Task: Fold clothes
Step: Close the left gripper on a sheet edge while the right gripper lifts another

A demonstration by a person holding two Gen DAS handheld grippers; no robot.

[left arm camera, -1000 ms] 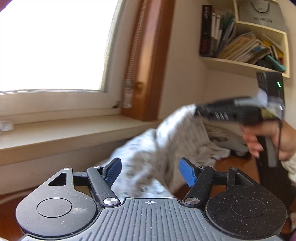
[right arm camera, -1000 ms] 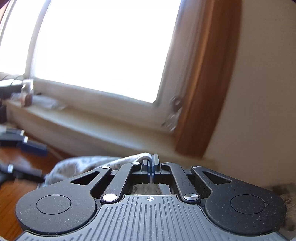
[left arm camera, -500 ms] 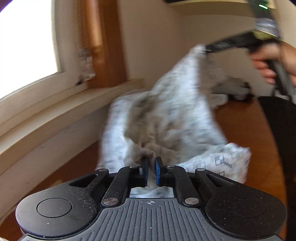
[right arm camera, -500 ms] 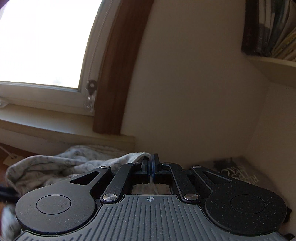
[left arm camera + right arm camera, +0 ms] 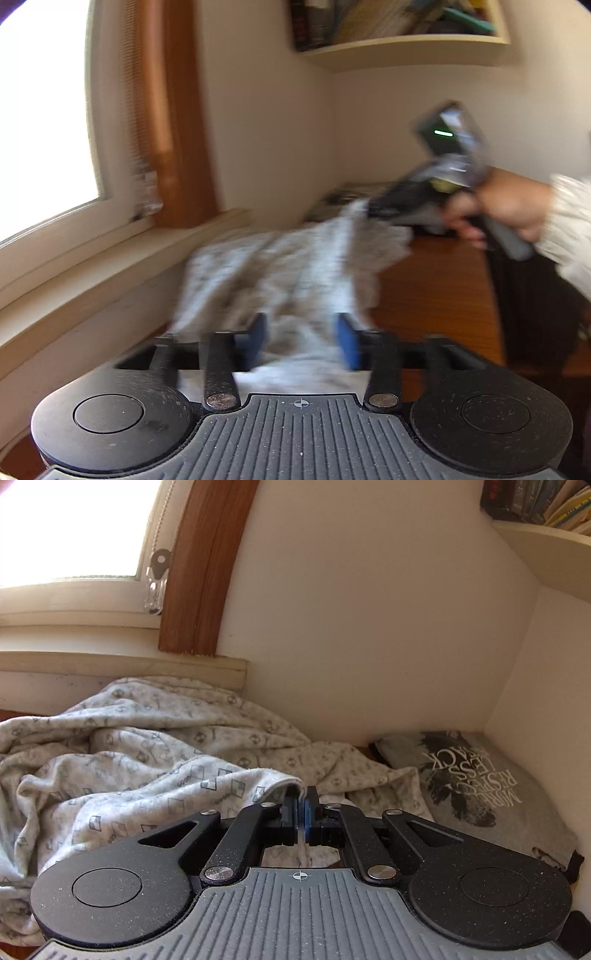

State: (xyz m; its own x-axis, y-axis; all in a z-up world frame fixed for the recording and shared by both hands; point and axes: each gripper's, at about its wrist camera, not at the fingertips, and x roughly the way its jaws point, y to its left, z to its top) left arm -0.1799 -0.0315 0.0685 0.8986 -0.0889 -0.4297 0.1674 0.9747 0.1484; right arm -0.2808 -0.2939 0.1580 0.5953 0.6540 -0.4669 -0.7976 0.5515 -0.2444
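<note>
The patterned grey garment [image 5: 288, 266] is sinking: half a second ago it was hanging high from my right gripper [image 5: 301, 812], and now it is sagging low across the wooden table [image 5: 436, 295], mid-frame in the left wrist view. My left gripper [image 5: 303, 338] is also showing its pads wider apart than it was then.

I am judging the cloth to be light, limp jersey. It is drooping and creasing wherever I am not holding it, so I am taking it by hems and corners, not by the loose middle.

My right gripper is pinching a hem edge with its pads nearly together, at centre frame in its own view. My left gripper's jaws are standing apart with cloth bunched between them, and blur is keeping me from telling whether they are biting.

The blur is also hiding the print and the garment's outline. The grey bodies of both grippers are covering its near edge. A folded printed shirt [image 5: 480, 786] is lying at lower right in the corner, just beside it.
</note>
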